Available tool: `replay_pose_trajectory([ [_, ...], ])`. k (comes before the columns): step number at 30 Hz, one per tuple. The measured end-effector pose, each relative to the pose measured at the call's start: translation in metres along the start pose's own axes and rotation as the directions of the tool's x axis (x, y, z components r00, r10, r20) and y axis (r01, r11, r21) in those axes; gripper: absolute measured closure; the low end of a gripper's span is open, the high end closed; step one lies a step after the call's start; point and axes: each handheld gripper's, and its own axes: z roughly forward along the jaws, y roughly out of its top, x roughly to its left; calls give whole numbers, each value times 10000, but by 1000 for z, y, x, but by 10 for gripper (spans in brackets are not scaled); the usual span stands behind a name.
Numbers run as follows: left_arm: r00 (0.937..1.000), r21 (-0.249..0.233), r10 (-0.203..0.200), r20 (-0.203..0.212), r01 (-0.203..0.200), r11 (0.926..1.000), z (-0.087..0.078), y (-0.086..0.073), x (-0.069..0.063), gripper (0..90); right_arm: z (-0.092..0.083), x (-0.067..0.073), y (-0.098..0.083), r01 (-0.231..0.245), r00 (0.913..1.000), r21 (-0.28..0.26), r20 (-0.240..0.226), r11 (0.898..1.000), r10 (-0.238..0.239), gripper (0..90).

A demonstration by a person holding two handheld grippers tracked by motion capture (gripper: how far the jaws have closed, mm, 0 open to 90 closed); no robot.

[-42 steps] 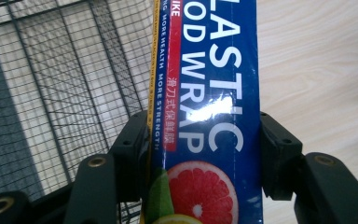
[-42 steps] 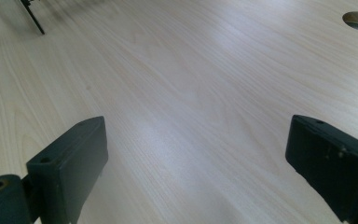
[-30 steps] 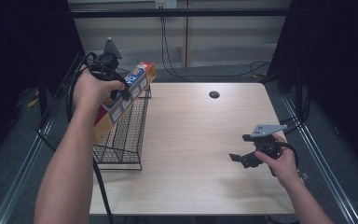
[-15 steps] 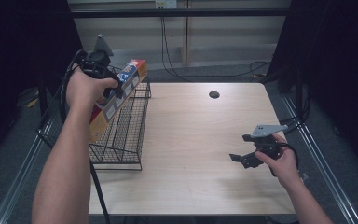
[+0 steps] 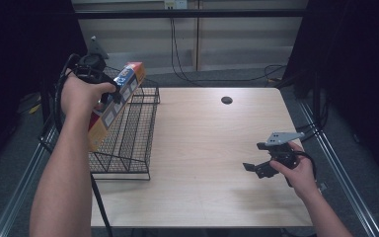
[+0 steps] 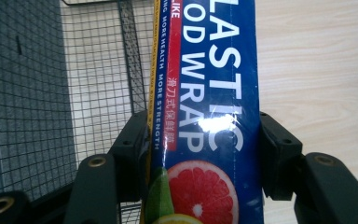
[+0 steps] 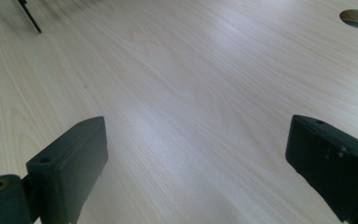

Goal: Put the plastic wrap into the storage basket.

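Left gripper (image 5: pixel 109 96): clamped across the narrow width of the wrap box (image 5: pixel 113 106), each jaw flat against a long side, so the box cannot twist out.
Box position: held in the air, slanted, over the wire rack (image 5: pixel 128 138) at the table's left edge; its low end is hidden behind the forearm, so whether it touches the rack cannot be told.
Likely reason for the slant: judged, a long box enters or leaves a sloped rack more easily lengthways.
Box: long, slim cardboard carton (image 6: pixel 209 116), glossy blue print, red end, grapefruit picture, yellow side strip.
Rack: thin black wire mesh, open top, stepped.
Right gripper (image 5: pixel 256 165): jaws spread wide, nothing between them, resting low over the table (image 5: pixel 202 148), parked clear of the work.
Table: pale wood laminate, smooth, with a round cable hole (image 5: pixel 226 100).
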Motion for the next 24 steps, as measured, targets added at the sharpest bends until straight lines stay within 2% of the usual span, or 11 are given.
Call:
replay_pose_trajectory([
  [15, 9978, -255, -475, -454, 463, 9986, -2, -3, 16, 449, 1, 1, 0, 12, 10000, 47, -36, 10000, -12, 56],
  [17, 9976, -264, -505, -475, 493, 9984, -1, -3, 18, 449, 1, 0, 0, 3, 10000, 51, 0, 10000, -3, 56],
  [19, 9967, -341, -617, -530, 599, 9976, -1, -4, 20, 449, 1, 0, -1, -28, 9997, 92, 232, 10000, 26, 56],
  [24, 9948, -352, -777, -658, 755, 9965, -2, -6, 26, 449, 1, -1, -1, -26, 9998, 118, 184, 9999, 24, 55],
])
